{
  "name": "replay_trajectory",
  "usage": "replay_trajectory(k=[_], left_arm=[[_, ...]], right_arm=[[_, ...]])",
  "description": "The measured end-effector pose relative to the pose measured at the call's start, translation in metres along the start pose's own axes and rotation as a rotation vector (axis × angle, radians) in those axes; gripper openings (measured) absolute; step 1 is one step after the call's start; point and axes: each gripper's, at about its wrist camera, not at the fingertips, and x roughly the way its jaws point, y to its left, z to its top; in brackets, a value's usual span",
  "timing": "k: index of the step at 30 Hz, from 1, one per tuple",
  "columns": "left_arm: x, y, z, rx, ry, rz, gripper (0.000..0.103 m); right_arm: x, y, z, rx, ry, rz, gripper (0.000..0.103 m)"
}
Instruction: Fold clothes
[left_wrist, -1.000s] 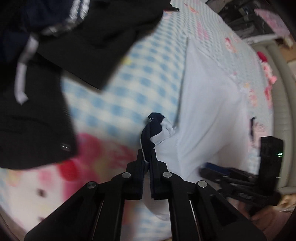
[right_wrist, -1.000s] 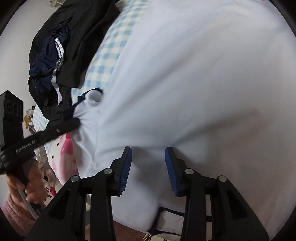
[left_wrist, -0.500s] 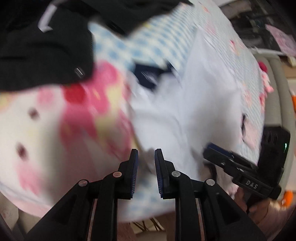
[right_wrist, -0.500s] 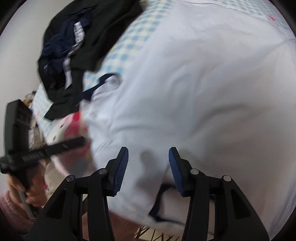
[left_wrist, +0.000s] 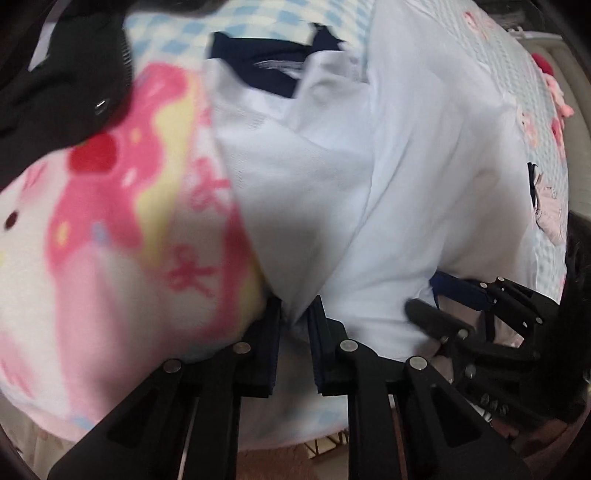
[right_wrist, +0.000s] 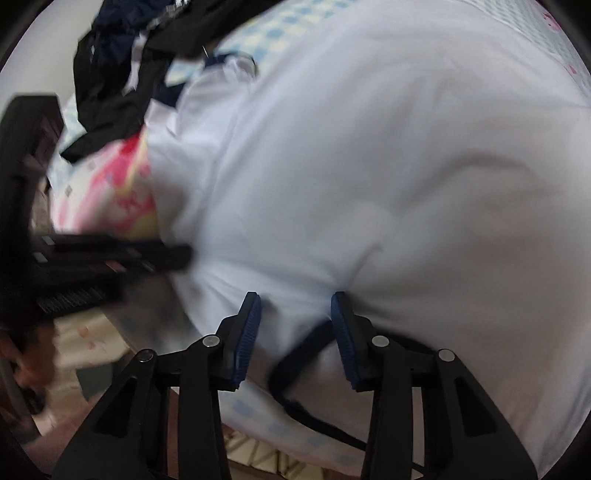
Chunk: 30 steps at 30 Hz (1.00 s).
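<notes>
Left gripper (left_wrist: 295, 317): points steeply down at the near edge of the bed (left_wrist: 110, 229); its jaws stand narrow and have just been closing after opening, with a fold of the white shirt (left_wrist: 406, 184) between them; whether the pads press on the cloth I cannot tell.
Right gripper (right_wrist: 293, 332): also points steeply down at the near edge, just beside the left one; its jaws stand partly apart and have just been closing, with the shirt's hem and its navy trim (right_wrist: 295, 354) lying between them, not pinched.
White shirt: spread across the bed, its hem hanging over the near edge; the navy collar (left_wrist: 266, 66) lies towards the far side.
Dark clothes (left_wrist: 55, 74): heaped at the far left corner of the bed.
Bed cover: blue check with pink cartoon print.
</notes>
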Motion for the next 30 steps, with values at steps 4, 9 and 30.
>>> replay_trajectory(k=[4,9,30], left_arm=[[-0.043,-0.008,-0.006,0.021,-0.124,-0.065,0.019],[-0.044,-0.039,-0.006,0.140,-0.159,-0.114,0.019],[0.003,-0.118,-0.024,0.368,0.139,0.151,0.033]], right_arm=[[-0.022,-0.016,-0.005,0.085,-0.022,0.054,0.039],[-0.046,-0.022,-0.003,0.152,-0.107,0.058,0.041],[-0.123,-0.158,-0.130,0.436,-0.112,-0.203,0.041]])
